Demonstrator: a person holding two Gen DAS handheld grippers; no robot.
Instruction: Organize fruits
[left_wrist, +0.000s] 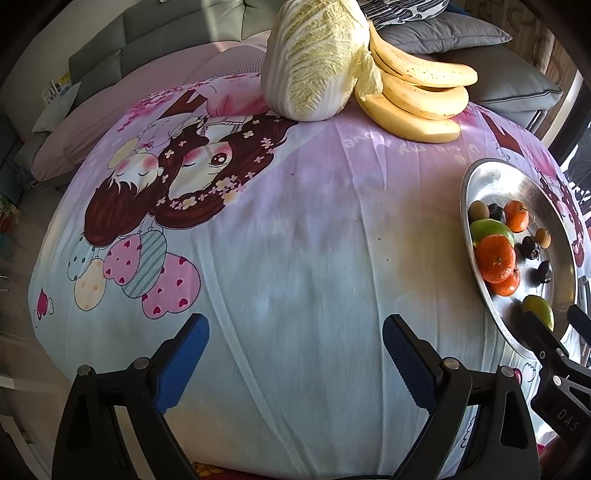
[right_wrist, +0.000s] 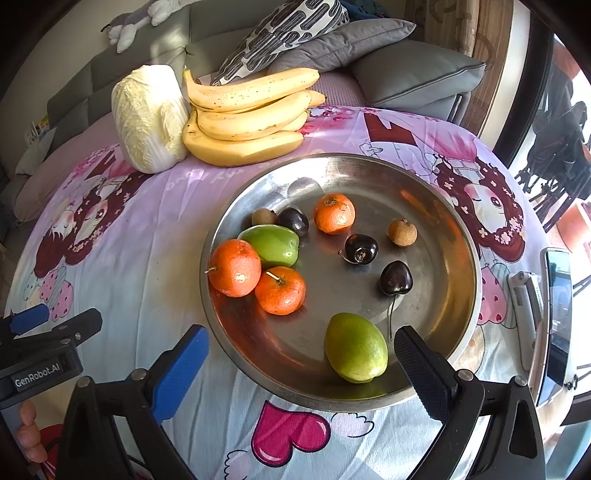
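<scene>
1. On the surface (right_wrist: 155, 258), covered by a cartoon-print cloth (left_wrist: 295, 258), sits a round metal tray (right_wrist: 424, 206) holding the small fruit.
2. Inside the tray lie three oranges: one at the left rim (right_wrist: 235, 268), one touching it on its right (right_wrist: 280, 290), and one apart toward the back (right_wrist: 334, 213).
3. A green fruit (right_wrist: 271, 243) lies behind the two touching oranges, against the left one; a second green fruit (right_wrist: 355, 347) lies near the tray's front edge.
4. Two dark cherries (right_wrist: 361, 249) (right_wrist: 396, 277) lie near the middle, a third dark fruit (right_wrist: 294, 220) sits at the back left beside a kiwi (right_wrist: 263, 217), and a brown longan (right_wrist: 402, 232) lies alone toward the right.
5. Beyond the tray, a banana bunch (right_wrist: 247, 118) rests at the far edge of the cloth, touching a cabbage (right_wrist: 147, 118) on its left.
6. The right claw (right_wrist: 301, 365) is released, its jaws spread wide over the tray's front rim, with the second green fruit between them but untouched.
7. The left claw (left_wrist: 295, 354) is also released, jaws wide and empty, hovering over bare cloth left of the tray.
8. A phone (right_wrist: 557, 314) lies at the right edge of the surface, beside the tray.
9. Grey cushions (right_wrist: 417, 74) sit on the sofa behind.
</scene>
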